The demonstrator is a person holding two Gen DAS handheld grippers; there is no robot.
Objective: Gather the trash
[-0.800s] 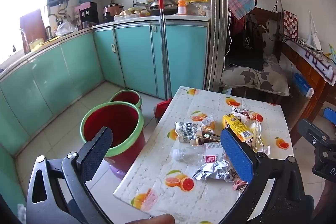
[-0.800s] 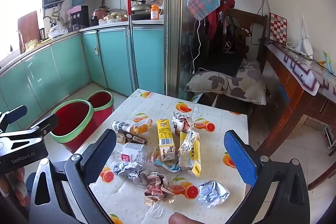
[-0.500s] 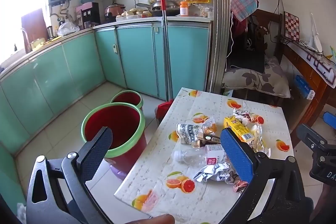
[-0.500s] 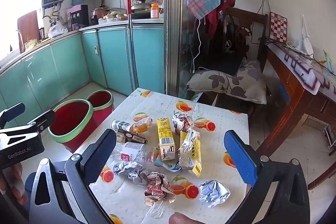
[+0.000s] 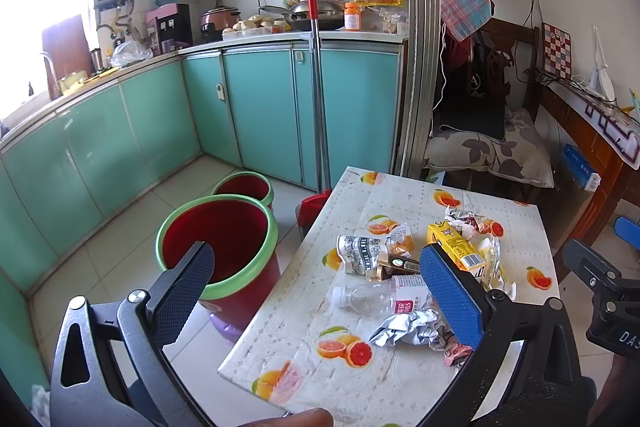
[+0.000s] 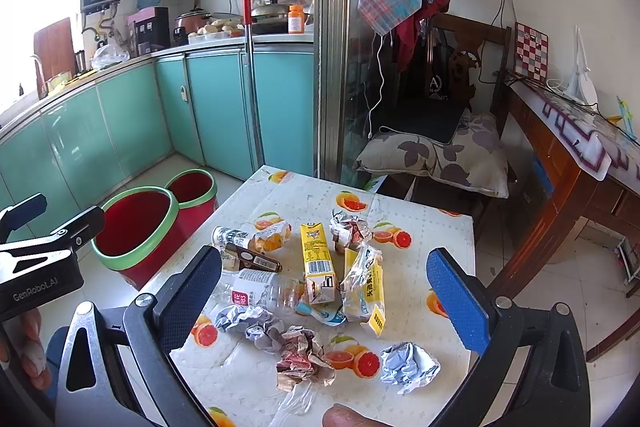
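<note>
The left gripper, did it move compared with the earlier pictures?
Yes. In the right wrist view, the left gripper has drifted left and slightly up, away from the larger red bucket, whose rim it overlapped earlier.

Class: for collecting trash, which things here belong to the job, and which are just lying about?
Job: clear plastic bottle, yellow carton, foil ball, crumpled wrapper, red bucket.
Lying about: mop, cushion, orange jar.

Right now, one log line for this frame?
left gripper: open, empty | right gripper: open, empty | crumpled wrappers, clear plastic bottle, yellow carton: on table | large red bucket: beside table
</note>
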